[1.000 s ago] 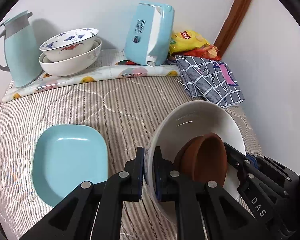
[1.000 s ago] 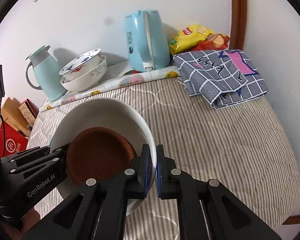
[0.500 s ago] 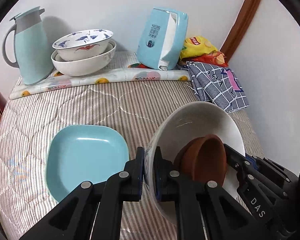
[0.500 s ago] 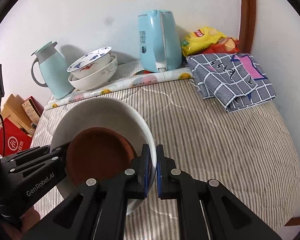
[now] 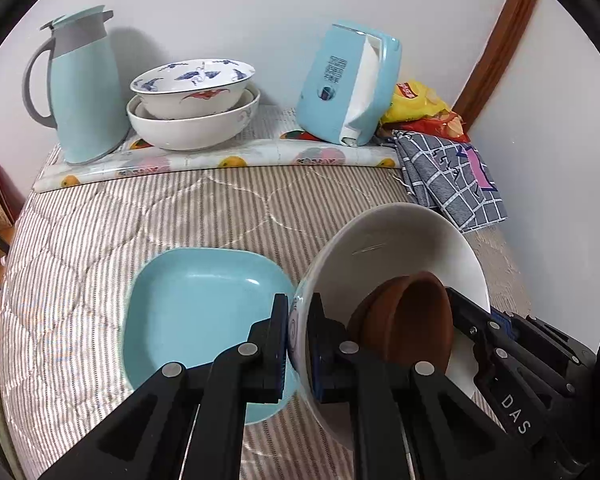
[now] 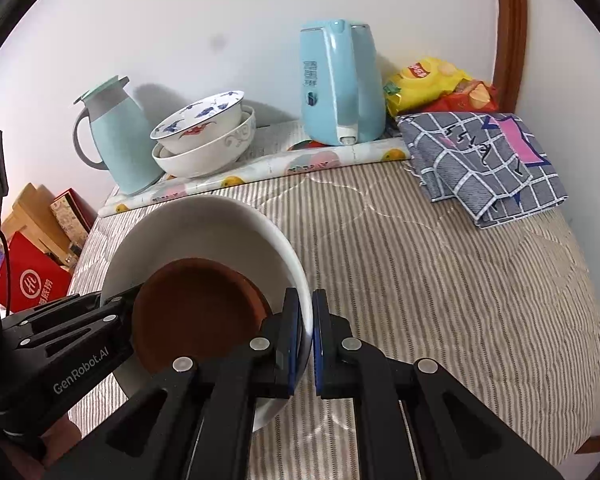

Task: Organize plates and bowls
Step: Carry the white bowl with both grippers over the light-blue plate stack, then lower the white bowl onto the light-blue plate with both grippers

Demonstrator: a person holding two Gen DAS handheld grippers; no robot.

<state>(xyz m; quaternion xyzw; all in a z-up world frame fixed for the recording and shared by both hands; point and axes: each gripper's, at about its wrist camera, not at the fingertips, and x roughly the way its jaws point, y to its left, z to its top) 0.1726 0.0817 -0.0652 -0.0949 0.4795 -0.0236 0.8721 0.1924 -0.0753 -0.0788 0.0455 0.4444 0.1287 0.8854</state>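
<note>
left gripper [image 5: 298, 344] pinches the near-left rim of the white bowl [image 5: 400, 236]; right gripper [image 6: 306, 344] pinches the opposite rim. the bowl is held tilted above the striped quilt [image 6: 440, 264], with a brown bowl [image 6: 196, 312] inside. a light-blue square plate [image 5: 196, 312] lies on the quilt just left of it. two stacked patterned bowls [image 5: 192, 100] stand by the far wall.

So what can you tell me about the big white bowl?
The white bowl is large, round and deep, glossy like ceramic, with a faint blue pattern on its outer wall. It is tilted, held up over the striped cloth. The left gripper pinches its rim on one side, the right gripper on the other. A brown bowl sits inside it. A blue plate lies just beside it.
</note>
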